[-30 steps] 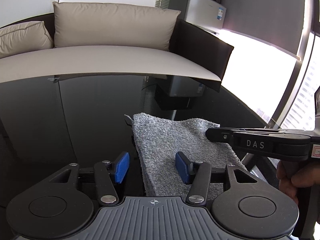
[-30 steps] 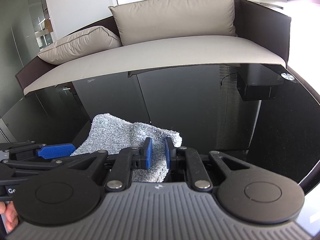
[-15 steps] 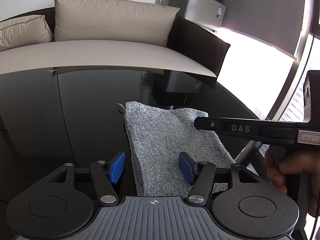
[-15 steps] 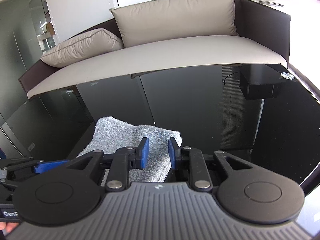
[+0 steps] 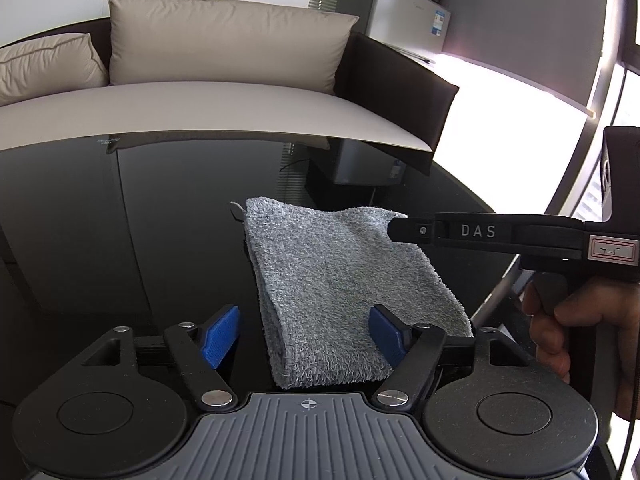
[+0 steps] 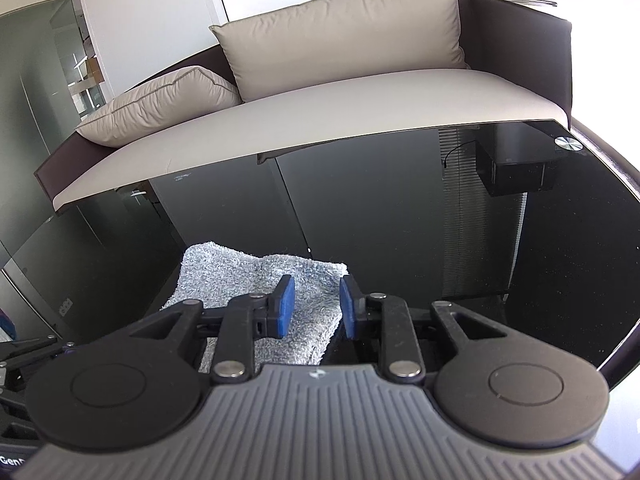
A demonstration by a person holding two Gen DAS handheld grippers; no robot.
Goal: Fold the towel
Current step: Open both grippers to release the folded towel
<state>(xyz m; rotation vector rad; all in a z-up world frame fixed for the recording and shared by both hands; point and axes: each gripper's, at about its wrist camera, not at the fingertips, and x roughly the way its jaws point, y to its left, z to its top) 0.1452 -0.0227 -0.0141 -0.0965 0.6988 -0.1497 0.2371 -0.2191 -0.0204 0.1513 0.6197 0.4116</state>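
Observation:
A grey towel (image 5: 336, 280) lies folded in several layers on the black glass table (image 5: 120, 240). My left gripper (image 5: 304, 334) hangs over the towel's near edge; its jaws are opening and the blue pads stand wide apart, clear of the cloth. In the right wrist view the same towel (image 6: 248, 276) lies under my right gripper (image 6: 314, 306), whose jaws are also opening, with the towel's right edge below the gap and no pad pressing it. The right gripper's black finger (image 5: 460, 232) reaches in over the towel's far right corner, held by a hand (image 5: 568, 328).
A beige sofa (image 5: 200, 108) with cushions runs along the table's far edge. A small round metal disc (image 6: 568, 145) sits at the table's far right corner. A fridge with a microwave (image 5: 408, 8) stands behind the sofa. Bright windows lie to the right.
Both grippers have opened wider and let go of the towel. The left gripper has drawn back toward the towel's near edge, so more cloth shows ahead of it.

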